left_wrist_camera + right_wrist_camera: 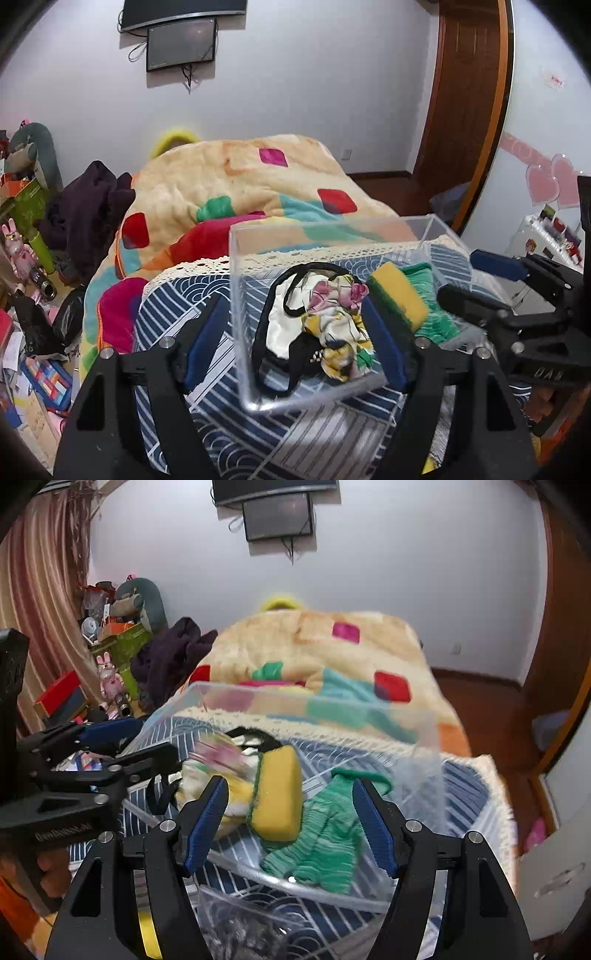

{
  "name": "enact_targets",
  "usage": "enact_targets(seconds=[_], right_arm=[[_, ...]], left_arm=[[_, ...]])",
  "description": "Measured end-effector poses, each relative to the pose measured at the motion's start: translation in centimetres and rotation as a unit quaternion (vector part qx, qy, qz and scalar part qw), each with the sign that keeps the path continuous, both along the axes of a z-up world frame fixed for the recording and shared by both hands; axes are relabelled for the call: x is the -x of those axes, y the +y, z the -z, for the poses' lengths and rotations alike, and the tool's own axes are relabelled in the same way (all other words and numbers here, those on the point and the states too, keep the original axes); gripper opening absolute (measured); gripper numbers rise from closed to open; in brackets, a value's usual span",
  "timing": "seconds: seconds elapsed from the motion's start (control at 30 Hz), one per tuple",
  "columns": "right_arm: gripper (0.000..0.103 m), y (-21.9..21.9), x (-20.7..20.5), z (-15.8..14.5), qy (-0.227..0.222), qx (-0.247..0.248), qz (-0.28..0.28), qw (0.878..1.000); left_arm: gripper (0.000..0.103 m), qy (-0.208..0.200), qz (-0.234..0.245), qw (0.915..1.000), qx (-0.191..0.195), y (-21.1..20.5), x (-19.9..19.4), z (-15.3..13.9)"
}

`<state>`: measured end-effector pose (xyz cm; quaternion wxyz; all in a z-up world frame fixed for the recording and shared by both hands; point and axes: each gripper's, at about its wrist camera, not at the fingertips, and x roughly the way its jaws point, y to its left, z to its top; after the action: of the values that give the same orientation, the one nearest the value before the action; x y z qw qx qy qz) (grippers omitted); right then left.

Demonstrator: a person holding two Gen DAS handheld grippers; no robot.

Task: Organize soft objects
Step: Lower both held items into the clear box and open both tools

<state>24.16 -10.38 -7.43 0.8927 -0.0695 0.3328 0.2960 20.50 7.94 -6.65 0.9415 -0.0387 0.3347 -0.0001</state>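
Pretty much done by the look of it: sponge (277, 794), green cloth (325, 842) and floral scrunchie (338, 314) were already stowed in the clear box (243, 314), both hand-held grippers (295, 339) (291, 823) spread apart and empty

Sponge (399, 295) and cloth (430, 306) inside box (243, 295)
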Motion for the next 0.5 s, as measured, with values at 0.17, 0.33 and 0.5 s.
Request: enact_targets(seconds=[0.17,0.33,0.5], right_arm=[[0.082,-1.3,2.1,-1.8,-0.046,-0.008,0.007,0.999],[0.084,-1.9,3.8,-2.4,-0.062,-0.011,0.004,0.998],[0.084,-2.3,5.3,-1.4,-0.061,-0.001,0.001,0.998]], left_arm=[[0.086,-0.015,0.010,0.9998,-0.007,-0.3,2.8,-1.0],[0.089,-0.015,0.034,0.9992,-0.018,-1.4,5.7,-0.6],[0.091,0.002,0.045,0.9989,-0.011,-2.2,7.8,0.7]])
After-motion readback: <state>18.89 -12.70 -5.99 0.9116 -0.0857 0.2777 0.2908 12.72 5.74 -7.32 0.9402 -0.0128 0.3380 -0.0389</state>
